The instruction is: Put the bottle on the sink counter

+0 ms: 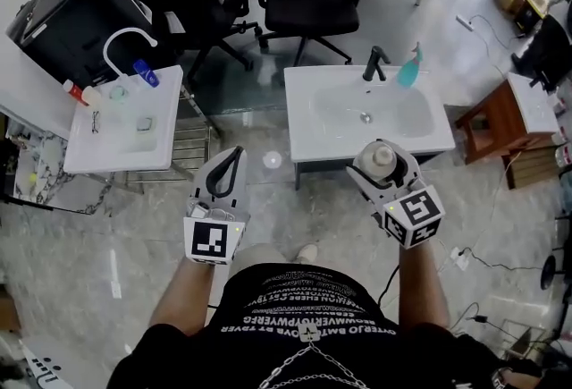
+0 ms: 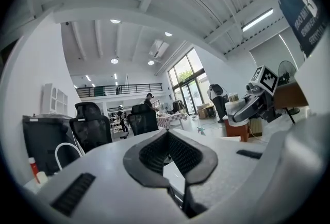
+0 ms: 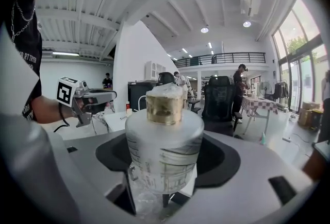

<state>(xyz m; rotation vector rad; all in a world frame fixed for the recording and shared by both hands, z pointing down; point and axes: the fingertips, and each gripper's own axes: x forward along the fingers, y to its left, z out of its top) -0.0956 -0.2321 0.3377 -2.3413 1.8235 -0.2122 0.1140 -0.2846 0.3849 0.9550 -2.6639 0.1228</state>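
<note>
frosted bottle upright, pinched between right gripper jaws, near sink counter, left gripper jaws pressed together, empty

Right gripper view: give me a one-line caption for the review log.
Right gripper shut on an upright frosted bottle with a gold collar, the left gripper in view behind it.

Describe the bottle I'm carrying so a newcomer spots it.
Find the white sink counter with the black tap. Near its front edge the right gripper grips a bottle. Unlike the teal spray bottle by that tap, it is squat, frosted white, gold-necked.
</note>
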